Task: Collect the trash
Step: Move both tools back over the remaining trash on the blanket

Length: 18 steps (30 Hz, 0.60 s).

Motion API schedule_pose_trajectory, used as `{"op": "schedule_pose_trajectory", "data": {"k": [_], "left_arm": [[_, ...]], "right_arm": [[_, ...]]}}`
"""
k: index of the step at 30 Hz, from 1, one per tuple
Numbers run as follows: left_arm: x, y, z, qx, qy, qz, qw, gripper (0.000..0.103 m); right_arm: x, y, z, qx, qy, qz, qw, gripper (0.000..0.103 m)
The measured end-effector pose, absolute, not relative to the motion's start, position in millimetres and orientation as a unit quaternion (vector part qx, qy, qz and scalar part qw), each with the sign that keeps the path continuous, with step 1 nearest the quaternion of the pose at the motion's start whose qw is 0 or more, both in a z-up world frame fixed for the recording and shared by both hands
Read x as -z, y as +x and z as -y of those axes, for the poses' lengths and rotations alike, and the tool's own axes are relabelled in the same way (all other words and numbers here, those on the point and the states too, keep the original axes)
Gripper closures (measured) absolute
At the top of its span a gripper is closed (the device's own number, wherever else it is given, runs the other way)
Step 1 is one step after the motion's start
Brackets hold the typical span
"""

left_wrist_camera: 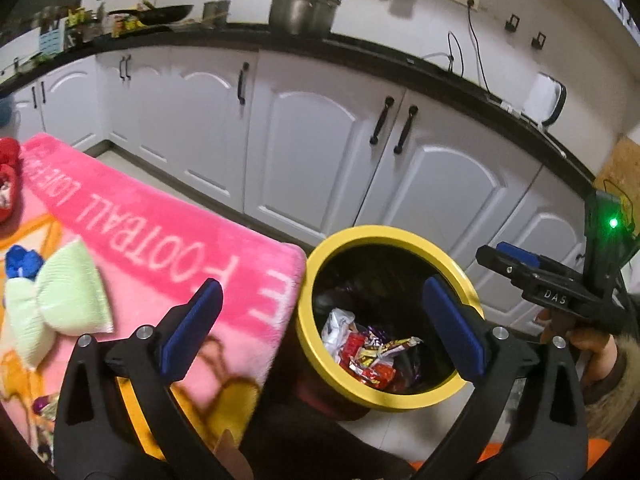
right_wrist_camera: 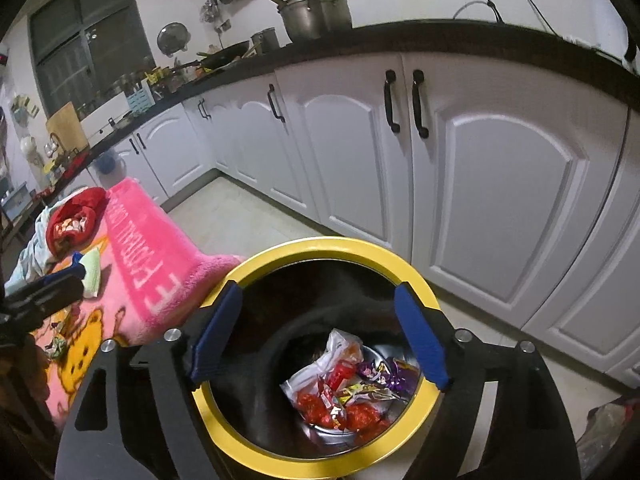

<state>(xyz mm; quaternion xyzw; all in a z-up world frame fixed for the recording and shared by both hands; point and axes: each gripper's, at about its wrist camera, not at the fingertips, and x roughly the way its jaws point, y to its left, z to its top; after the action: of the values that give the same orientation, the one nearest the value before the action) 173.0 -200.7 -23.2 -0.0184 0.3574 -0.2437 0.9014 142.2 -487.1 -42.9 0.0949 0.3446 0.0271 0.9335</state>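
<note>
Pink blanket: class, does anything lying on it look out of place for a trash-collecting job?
Yes. A crumpled wrapper lies loose on the pink blanket, while the other wrappers sit inside the yellow-rimmed bin.

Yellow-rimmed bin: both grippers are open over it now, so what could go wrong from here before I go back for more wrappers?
1. The bin sits tight against the pink blanket edge; swinging the left gripper back could snag the fabric or nudge the bin.
2. The right gripper hangs just above the rim, so dropping lower could clip it.
3. Small wrappers remaining on the patterned blanket are easy to overlook.
</note>
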Motion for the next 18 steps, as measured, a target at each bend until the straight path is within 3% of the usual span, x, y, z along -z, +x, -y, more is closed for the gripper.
{"op": "schedule_pose_trajectory", "data": {"k": [18], "left_arm": [[-9.2,137.4,115.2,0.174,-0.052,-0.305,0.935,0.011]], "right_arm": [[-16.5,143.1,402.5,-0.082,0.047,-0.300,0.949,0.018]]}}
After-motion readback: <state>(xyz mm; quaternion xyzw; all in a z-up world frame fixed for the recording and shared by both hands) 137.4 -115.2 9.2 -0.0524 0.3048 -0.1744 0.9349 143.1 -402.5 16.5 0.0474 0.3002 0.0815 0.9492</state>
